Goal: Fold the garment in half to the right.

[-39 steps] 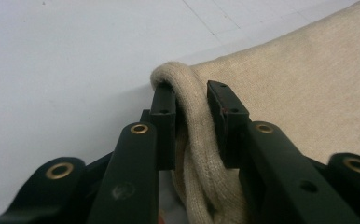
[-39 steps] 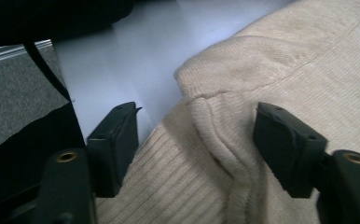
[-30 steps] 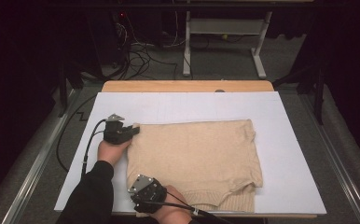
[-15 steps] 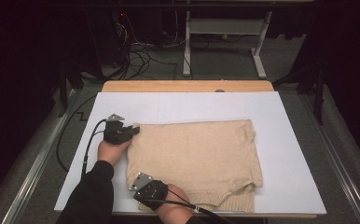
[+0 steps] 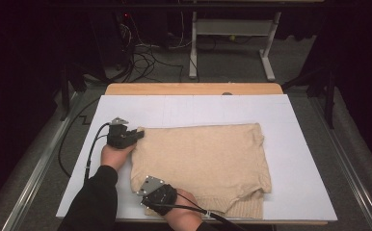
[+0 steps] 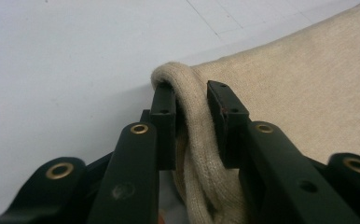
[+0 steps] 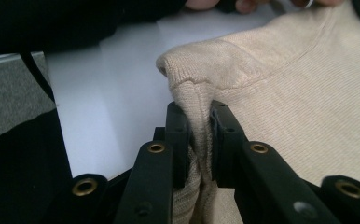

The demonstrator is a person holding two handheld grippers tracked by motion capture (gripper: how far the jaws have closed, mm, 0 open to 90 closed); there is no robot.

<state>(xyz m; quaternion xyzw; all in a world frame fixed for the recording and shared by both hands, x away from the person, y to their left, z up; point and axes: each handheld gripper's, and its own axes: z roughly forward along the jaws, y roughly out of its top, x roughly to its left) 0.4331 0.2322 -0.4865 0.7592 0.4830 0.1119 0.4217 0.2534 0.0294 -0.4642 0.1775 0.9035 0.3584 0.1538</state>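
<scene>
A beige knit sweater (image 5: 208, 159) lies folded flat on the white table sheet (image 5: 299, 125). My left gripper (image 5: 138, 135) is at the sweater's far left corner, shut on a bunched roll of the knit (image 6: 192, 93). Near the front edge, my right gripper (image 5: 145, 195) holds the near left corner; its jaws have just been closing and now pinch a raised fold of the sweater (image 7: 197, 98) between the pads. The ribbed hem (image 5: 242, 207) lies at the front right.
The white sheet covers a wooden table (image 5: 193, 89) with metal rails (image 5: 39, 163) along both sides. Cables (image 5: 145, 62) and a desk frame (image 5: 232, 33) lie on the dark floor beyond. A black cable (image 5: 95, 144) trails from the left gripper across the sheet.
The right gripper has shifted slightly at the sweater's near left corner and taken hold of the fabric. The left hand has stayed where it was.
</scene>
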